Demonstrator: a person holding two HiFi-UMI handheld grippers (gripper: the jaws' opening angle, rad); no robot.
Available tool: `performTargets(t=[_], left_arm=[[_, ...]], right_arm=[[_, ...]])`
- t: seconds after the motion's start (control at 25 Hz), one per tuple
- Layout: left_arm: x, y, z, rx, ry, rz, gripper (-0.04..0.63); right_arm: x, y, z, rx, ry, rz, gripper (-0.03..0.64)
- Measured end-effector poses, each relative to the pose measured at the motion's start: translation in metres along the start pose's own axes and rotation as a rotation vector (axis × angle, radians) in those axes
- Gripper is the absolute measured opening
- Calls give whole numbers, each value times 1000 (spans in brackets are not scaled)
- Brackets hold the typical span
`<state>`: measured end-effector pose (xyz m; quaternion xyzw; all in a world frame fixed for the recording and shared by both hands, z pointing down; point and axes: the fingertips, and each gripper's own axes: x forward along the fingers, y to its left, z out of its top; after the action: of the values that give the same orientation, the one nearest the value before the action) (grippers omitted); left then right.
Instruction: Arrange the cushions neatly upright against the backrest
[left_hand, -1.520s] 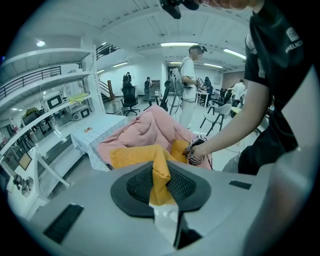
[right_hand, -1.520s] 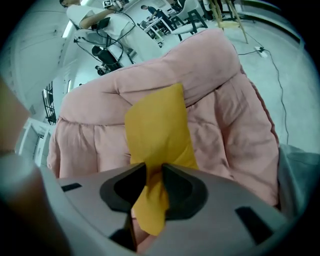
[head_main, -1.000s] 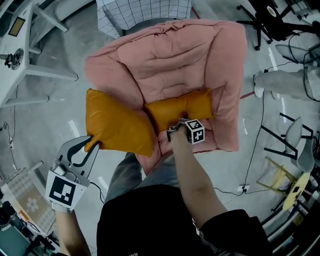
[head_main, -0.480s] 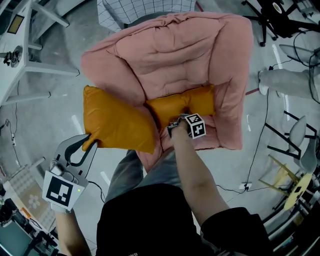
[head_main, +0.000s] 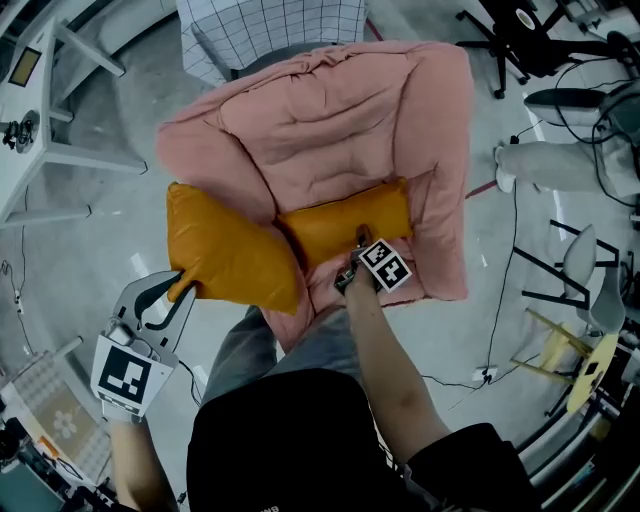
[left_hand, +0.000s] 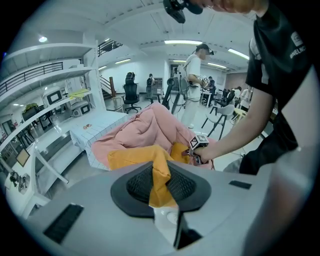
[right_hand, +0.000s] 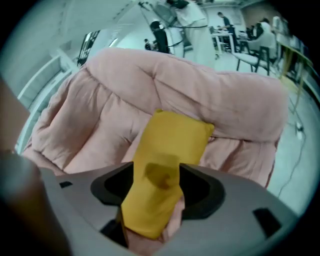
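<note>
At frame centre the right gripper (head_main: 357, 250) has just been spreading its jaws, apparently releasing the smaller orange fabric cushion (head_main: 345, 220) against the padded pink armchair's (head_main: 330, 130) backrest, while the left gripper (head_main: 176, 291), lower left, pinches the larger orange cushion's (head_main: 225, 250) corner, seemingly next.

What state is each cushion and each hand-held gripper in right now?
left cushion: over the armrest, held by one corner.
right cushion: on the seat, against the backrest.
left hand-held gripper: shut on left cushion's corner.
right hand-held gripper: jaws have just been opening, right cushion between them.
</note>
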<state>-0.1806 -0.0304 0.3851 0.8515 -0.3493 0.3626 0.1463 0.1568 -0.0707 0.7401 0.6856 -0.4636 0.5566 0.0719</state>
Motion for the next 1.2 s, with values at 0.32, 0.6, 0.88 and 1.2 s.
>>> performTargets(t=[0.32, 0.6, 0.88, 1.2], left_arm=[[5, 1, 7, 12, -2, -8, 64], [4, -1, 6, 7, 8, -10, 63], [4, 4, 4, 14, 0, -6, 63], [-1, 3, -8, 36, -9, -36, 63]], right_arm=[[38, -7, -21, -219, 265, 36, 273], [54, -9, -23, -253, 332, 68, 273], [17, 15, -32, -256, 326, 293, 301], [-55, 103, -100, 28, 570, 774, 301]])
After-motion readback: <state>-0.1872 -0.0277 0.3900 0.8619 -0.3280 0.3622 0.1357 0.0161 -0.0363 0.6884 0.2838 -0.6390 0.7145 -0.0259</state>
